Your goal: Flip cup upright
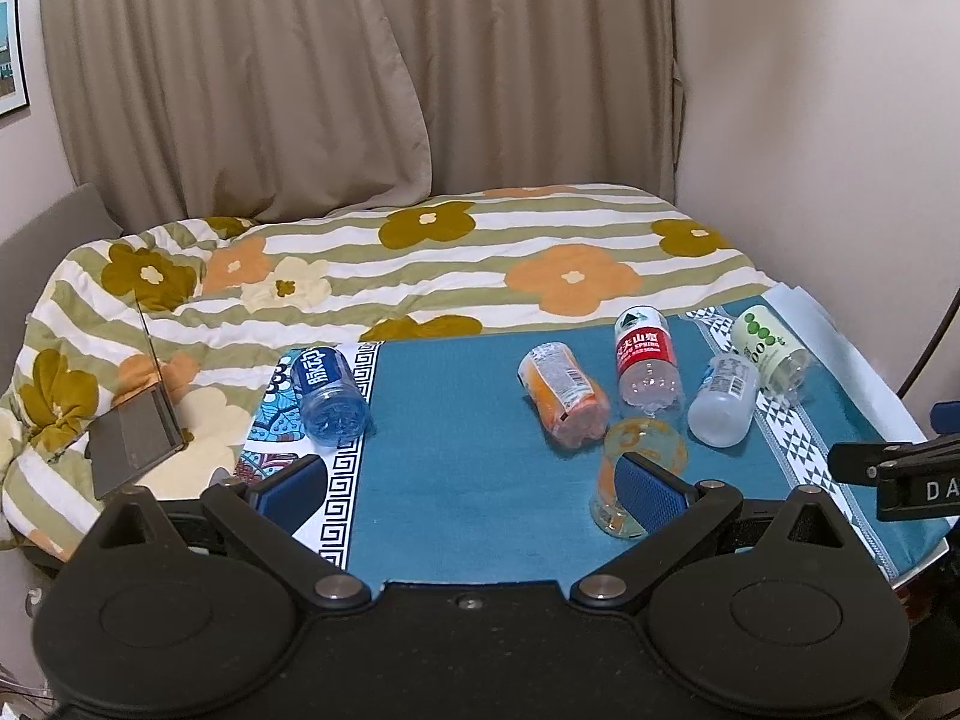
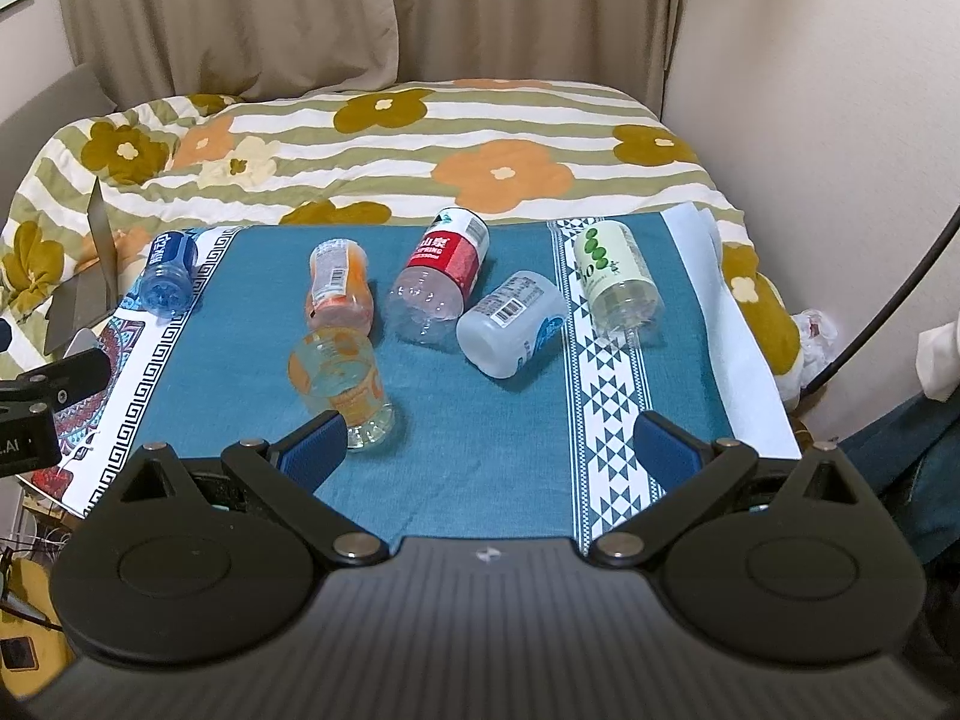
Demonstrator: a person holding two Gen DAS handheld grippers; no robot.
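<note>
Item: clear glass cup w/ orange print (image 2: 341, 387), lying tipped on teal patterned cloth (image 2: 480, 420), 6 o'clock of orange-label bottle (image 2: 336, 288). Left gripper (image 1: 474, 483) & right gripper (image 2: 489, 450): both wide, empty. Step, judged: approach. Next: straddle cup body, close, rotate rim-up.

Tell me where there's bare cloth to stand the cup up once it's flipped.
The widest free patch is the teal cloth between the blue bottle and the orange bottle. Another lies along the near edge, between the glass cup and the triangle-patterned band. It is crowded at the back, where the red-label bottle, white bottle and green-label bottle lie close.
</note>
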